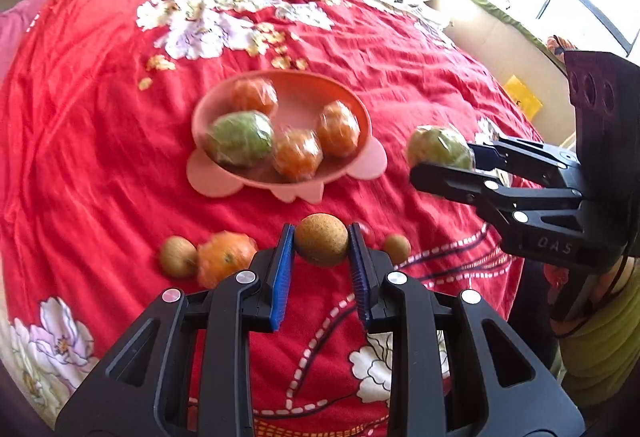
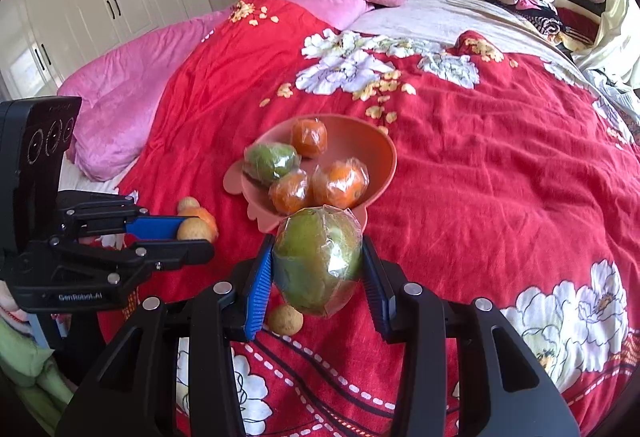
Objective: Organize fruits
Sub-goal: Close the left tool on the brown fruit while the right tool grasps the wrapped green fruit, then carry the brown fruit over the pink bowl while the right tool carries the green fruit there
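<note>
A: What did each gripper have?

B: The left gripper [image 1: 322, 246] was closed on a round brown fruit [image 1: 321, 239], pinched between its blue pads [image 1: 282, 279]. The right gripper [image 2: 318, 269] clamped a wrapped green fruit [image 2: 317, 261], lifted off the bedspread.

A: And near them?

B: Just beyond the left gripper's fingers, on the red floral bedspread [image 1: 100, 157], lay an unwrapped orange [image 1: 224, 257] with a small brown fruit [image 1: 178, 256] touching its left side. Another small brown fruit [image 1: 396, 247] sat to the right, beside something small and red [image 1: 366, 231] that I couldn't identify.

A: Where was the bowl?

B: Farther out, mid-bed: a pink bowl [image 1: 308, 85] holding three wrapped oranges, one [image 1: 254, 95] at the far side, and a wrapped green fruit in the bowl [image 1: 240, 138] on the left. In the right wrist view, the clamped green fruit hung at the bowl's near rim [image 2: 360, 215].
</note>
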Available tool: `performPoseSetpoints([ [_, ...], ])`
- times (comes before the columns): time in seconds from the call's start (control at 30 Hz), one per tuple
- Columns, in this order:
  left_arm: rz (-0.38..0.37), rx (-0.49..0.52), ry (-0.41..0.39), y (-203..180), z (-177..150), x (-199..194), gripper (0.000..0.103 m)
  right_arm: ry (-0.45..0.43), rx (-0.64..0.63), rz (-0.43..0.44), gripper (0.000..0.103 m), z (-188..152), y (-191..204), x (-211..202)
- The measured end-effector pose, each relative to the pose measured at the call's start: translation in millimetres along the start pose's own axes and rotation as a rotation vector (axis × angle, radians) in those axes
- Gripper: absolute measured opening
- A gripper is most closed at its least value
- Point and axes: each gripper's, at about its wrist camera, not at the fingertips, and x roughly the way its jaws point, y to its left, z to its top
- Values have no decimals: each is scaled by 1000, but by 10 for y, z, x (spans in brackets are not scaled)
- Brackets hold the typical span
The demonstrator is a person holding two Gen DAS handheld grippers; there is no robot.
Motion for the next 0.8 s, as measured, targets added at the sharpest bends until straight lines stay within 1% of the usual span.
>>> performPoseSetpoints([
  [0.2, 14, -1, -16, 53, 146, -34, 19, -22, -4, -4, 40, 121, -11, -36],
  [0.4, 32, -3, -10, 122, 258, 17, 19, -34, -5, -10, 40, 220, -37, -36],
  [0.8, 65, -7, 21, 268, 401, 255, 19, -42, -1, -23, 40, 349, -79, 24],
])
